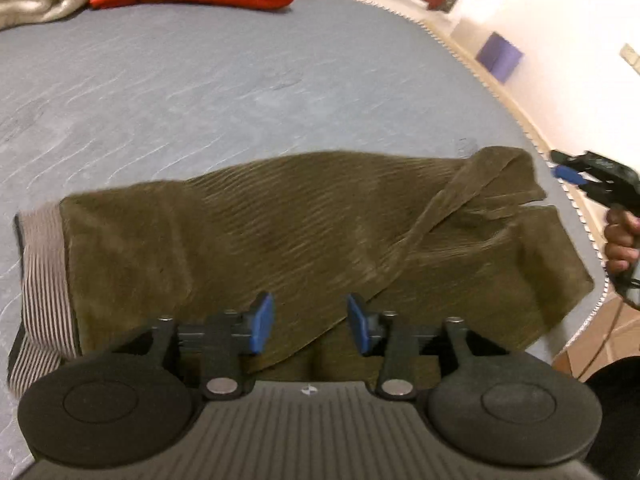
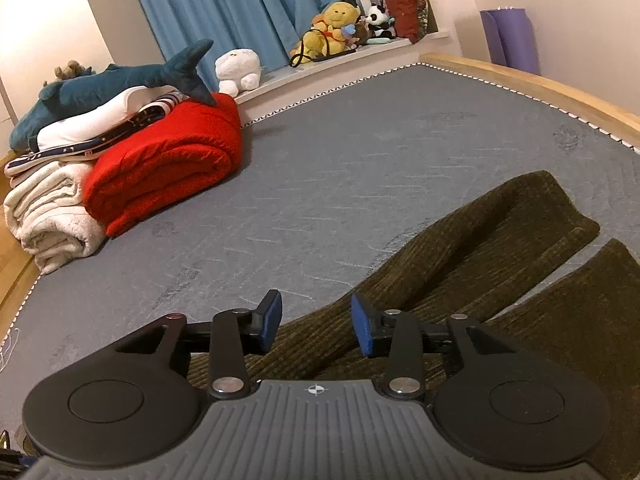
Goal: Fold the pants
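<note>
The olive corduroy pants [image 1: 304, 240] are lying folded on the grey bed [image 1: 200, 92]; the left gripper [image 1: 310, 322] and right gripper [image 2: 316, 320] are hovering above them, fingers released, gripping nothing

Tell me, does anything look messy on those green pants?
Yes. On the pants, one leg end is flipped over and twisted across the other, so the cuffs do not line up. The striped lining also shows at the waist end. Both grippers are open, above the cloth.
</note>
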Action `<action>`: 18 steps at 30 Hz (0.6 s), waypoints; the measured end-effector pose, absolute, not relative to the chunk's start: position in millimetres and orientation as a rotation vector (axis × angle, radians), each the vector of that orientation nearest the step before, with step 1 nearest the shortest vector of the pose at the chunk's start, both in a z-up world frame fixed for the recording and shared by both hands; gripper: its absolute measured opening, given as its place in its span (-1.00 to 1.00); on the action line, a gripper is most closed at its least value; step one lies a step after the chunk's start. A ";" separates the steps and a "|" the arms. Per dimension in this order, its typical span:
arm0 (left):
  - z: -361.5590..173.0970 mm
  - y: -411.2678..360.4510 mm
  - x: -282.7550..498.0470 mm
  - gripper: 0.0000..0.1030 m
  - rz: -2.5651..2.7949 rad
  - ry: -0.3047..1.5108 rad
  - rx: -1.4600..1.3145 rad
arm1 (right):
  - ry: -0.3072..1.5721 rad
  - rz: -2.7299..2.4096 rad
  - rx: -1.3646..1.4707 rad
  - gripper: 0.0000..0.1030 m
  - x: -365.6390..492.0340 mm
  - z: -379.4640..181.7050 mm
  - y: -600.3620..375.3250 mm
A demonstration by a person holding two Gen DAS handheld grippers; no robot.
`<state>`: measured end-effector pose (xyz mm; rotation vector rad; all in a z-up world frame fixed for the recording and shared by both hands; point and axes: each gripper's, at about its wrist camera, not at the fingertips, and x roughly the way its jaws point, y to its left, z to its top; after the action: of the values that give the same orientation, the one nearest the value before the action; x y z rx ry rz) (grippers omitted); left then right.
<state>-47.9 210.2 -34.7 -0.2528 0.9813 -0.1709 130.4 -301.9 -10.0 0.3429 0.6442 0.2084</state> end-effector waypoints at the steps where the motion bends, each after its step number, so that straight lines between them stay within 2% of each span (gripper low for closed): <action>1: -33.4 206.8 -47.4 -0.03 -0.183 0.978 -0.248 | 0.648 0.205 0.342 -0.19 131.5 -11.1 -301.7; 8: -42.6 202.5 -40.0 0.01 -0.152 1.009 -0.222 | 0.711 0.198 0.343 -0.10 150.4 -25.4 -291.5; 11: -45.7 209.1 -36.4 0.08 -0.124 1.024 -0.232 | 0.754 0.203 0.347 0.09 162.6 -34.7 -278.6; 13: -47.4 210.9 -33.9 0.16 -0.109 1.028 -0.224 | 0.788 0.204 0.343 0.34 172.1 -43.1 -267.0; 15: -49.5 209.8 -30.4 0.20 -0.103 1.033 -0.215 | 0.826 0.200 0.334 0.51 180.7 -52.8 -255.9; 18: -52.1 210.8 -29.5 0.21 -0.099 1.045 -0.209 | 0.892 0.185 0.316 0.61 193.7 -70.9 -237.7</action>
<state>-29.5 210.8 -52.1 -0.2088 1.0451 -0.0988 193.7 -237.7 -70.9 0.3157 0.8920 0.1854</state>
